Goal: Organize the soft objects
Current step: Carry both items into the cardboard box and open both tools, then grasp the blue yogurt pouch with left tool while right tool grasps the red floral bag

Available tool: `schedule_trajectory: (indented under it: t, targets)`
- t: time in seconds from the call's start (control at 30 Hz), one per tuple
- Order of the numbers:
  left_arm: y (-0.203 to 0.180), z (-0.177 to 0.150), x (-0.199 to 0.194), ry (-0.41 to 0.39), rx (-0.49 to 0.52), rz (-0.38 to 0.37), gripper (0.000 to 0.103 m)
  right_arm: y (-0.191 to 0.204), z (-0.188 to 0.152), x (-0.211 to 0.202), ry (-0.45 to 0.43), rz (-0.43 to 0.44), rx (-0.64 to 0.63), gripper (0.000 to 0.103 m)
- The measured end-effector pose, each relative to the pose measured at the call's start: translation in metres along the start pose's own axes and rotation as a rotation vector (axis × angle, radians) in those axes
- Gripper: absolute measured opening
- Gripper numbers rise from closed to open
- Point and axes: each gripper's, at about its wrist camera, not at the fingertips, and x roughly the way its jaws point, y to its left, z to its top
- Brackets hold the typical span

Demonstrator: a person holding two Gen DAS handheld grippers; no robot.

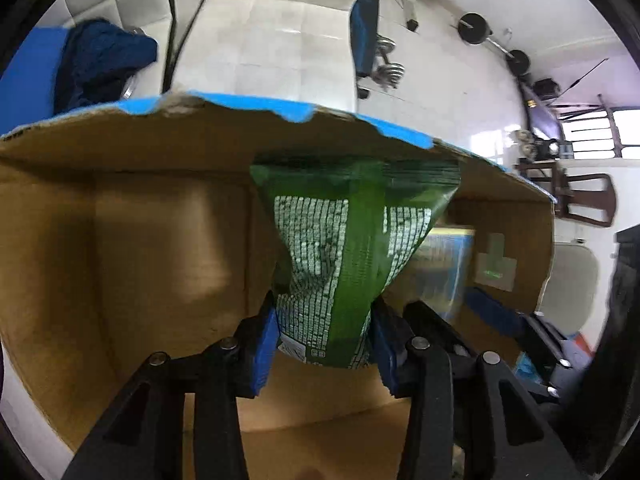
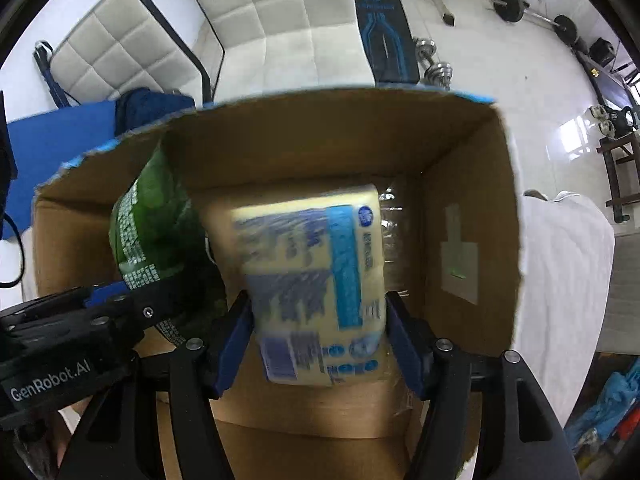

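My left gripper (image 1: 325, 344) is shut on a green plastic packet (image 1: 344, 248) with white print and holds it inside an open cardboard box (image 1: 140, 240). My right gripper (image 2: 318, 344) is shut on a pale yellow soft pack with blue print (image 2: 316, 280) and holds it inside the same box (image 2: 472, 208). In the right wrist view the green packet (image 2: 152, 224) and the left gripper (image 2: 120, 300) sit just left of the yellow pack. The yellow pack shows blurred at the right in the left wrist view (image 1: 444, 264).
The box rim has torn blue tape (image 1: 240, 102). A dark blue cloth (image 1: 100, 64) lies on a blue surface behind the box. White padded chairs (image 2: 280, 20), a weight bench (image 2: 380, 20) and dumbbells (image 2: 436, 68) stand on the tiled floor. White cloth (image 2: 560, 260) lies to the right.
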Motion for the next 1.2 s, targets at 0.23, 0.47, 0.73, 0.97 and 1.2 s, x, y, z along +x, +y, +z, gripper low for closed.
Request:
schedule_trajectory:
  t: [0.23, 0.47, 0.73, 0.97, 1.2]
  targets:
    - [0.008, -0.006, -0.015, -0.066, 0.014, 0.088, 0.070, 0.006, -0.001, -0.005, -0.006, -0.030, -0.027, 0.091]
    - [0.020, -0.015, -0.037, -0.114, 0.016, 0.138, 0.087, 0.008, -0.034, -0.023, 0.002, -0.053, -0.026, 0.091]
    - [0.006, -0.057, -0.087, -0.286, 0.115, 0.209, 0.103, 0.022, -0.083, -0.049, -0.057, -0.033, -0.030, 0.103]
    - [0.004, -0.094, -0.119, -0.369, 0.139, 0.177, 0.103, 0.027, -0.129, -0.094, -0.208, 0.003, -0.008, 0.103]
    - [-0.001, -0.143, -0.152, -0.461, 0.174, 0.222, 0.103, 0.030, -0.166, -0.139, -0.307, -0.032, -0.011, 0.103]
